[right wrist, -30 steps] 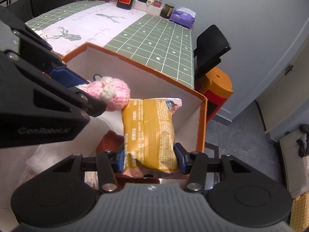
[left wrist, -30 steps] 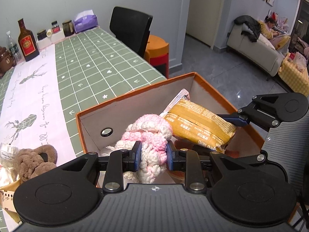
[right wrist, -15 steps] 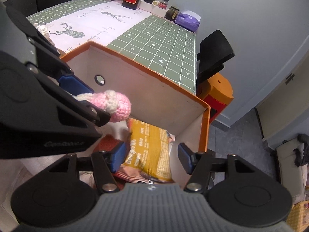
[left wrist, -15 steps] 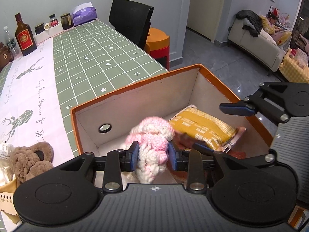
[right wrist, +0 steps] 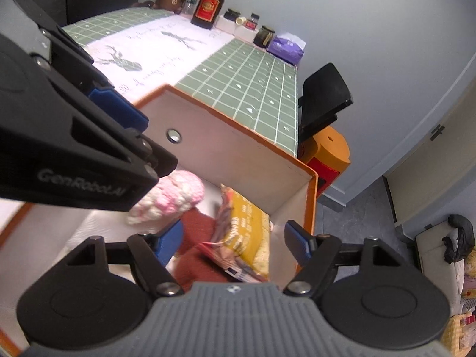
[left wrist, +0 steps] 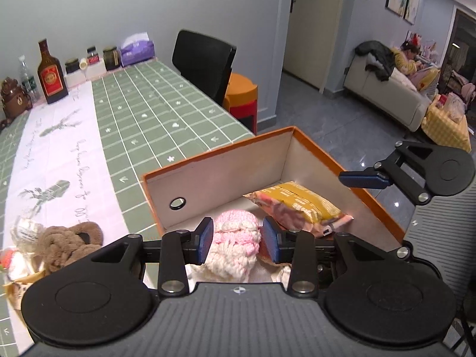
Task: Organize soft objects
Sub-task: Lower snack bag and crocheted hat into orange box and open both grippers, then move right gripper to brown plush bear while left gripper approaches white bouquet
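An orange-rimmed box stands at the table's near edge and also shows in the right wrist view. My left gripper has its jaws apart around a pink and white knitted item, which rests in the box and also shows in the right wrist view. My right gripper is open above the box, and its finger shows in the left wrist view. A yellow snack bag lies loose in the box by a red-brown cloth.
A brown plush and wrapped items lie on the table left of the box. A brown bottle, jars and a purple tissue pack stand at the far end. A black chair and an orange stool stand beside the table.
My right gripper opened and dropped the snack bag into the box, then drew back. My left gripper lowered the knitted item into the box and opened its jaws.
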Tool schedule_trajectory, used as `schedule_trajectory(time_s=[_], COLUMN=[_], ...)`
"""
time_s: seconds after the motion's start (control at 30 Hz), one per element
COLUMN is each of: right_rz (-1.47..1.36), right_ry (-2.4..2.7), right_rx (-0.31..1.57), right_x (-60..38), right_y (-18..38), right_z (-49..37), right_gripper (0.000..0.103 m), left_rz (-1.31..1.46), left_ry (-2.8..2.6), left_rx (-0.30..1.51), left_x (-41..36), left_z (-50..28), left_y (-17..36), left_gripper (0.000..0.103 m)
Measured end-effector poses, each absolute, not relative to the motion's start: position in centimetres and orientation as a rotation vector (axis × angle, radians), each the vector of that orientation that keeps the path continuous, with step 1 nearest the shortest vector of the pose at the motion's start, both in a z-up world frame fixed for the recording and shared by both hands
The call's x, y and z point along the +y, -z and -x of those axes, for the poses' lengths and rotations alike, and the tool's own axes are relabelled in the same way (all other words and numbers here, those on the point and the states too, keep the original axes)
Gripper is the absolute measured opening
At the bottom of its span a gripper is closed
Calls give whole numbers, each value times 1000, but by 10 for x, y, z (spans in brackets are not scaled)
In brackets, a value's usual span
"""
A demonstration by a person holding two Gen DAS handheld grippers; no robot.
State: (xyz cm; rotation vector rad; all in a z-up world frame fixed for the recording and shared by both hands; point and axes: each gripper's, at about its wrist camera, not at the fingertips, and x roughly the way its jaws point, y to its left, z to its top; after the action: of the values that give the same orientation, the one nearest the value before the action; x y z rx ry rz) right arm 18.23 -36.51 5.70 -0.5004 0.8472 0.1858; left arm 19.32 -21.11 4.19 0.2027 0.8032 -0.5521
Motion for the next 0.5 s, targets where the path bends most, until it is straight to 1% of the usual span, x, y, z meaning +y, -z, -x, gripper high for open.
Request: schedule_trajectory(time_s=[0.23, 0.5], right_rz=[475, 397], right_ry=[-249, -363], right_rx=[812, 788], right_x=[-337, -292], right_y=[-79, -99], right_z=[-156, -137], right_gripper=[75, 75], left_rz=[-219, -183], left_ry=[521, 423], left_rx=[717, 664], left_x=[-175, -98], left_z=[-159, -144], left_y=[-63, -87], left_gripper=[44, 44])
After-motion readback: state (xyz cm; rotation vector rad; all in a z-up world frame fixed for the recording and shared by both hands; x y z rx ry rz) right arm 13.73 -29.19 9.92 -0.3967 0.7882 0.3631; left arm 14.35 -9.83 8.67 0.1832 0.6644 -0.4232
